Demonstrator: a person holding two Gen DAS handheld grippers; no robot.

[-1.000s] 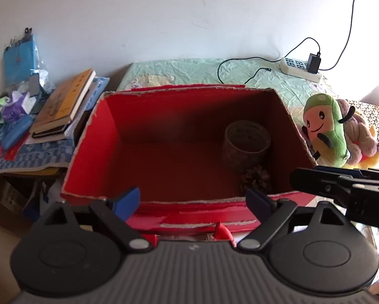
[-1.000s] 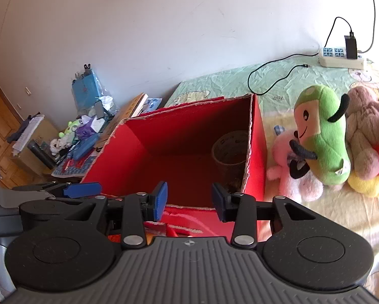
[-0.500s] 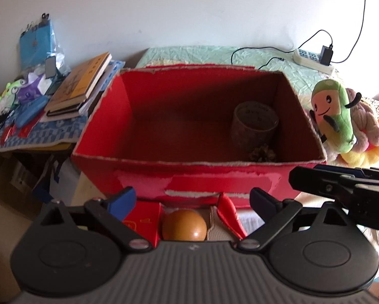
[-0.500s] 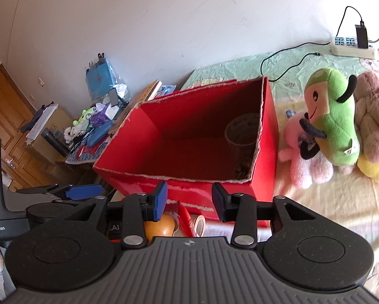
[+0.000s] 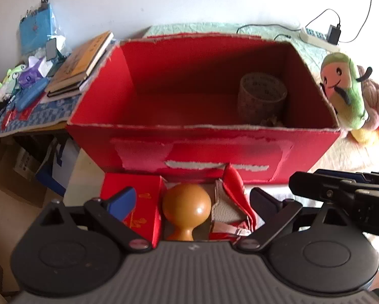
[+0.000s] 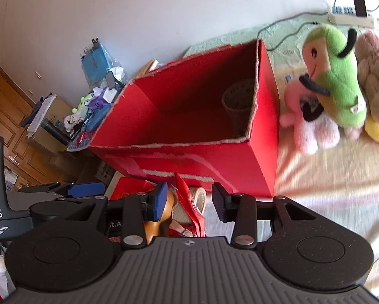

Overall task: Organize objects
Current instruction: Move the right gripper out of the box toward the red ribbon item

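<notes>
Side worktop: at the far left, a stack of books point(image 5: 84, 60) and small toys sit on a blue patterned cloth, well apart from the action.
Left gripper point(image 5: 192, 198): jaws wide open and empty, hovering above a small opened red box point(image 5: 141, 207) that lies in front of the big box.
Wooden gourd point(image 5: 186, 209): the thing to be tidied, an amber, bulb-shaped piece standing in the small box, between the open jaws but untouched.
Big red box point(image 5: 202, 149): open-topped, on the bed; inside, at its right end, a patterned cup point(image 5: 261, 96) with what looks like a pine cone beside it.
Right gripper point(image 6: 189, 204): jaws partly open, holding nothing, just beside the left gripper.
Plush toys point(image 6: 334, 81): heaped on the bed right of the big box.
Risk: the gourd looks smooth and round, so a closing grip could squeeze it out sideways; the two grippers are crowded and could knock together.
</notes>
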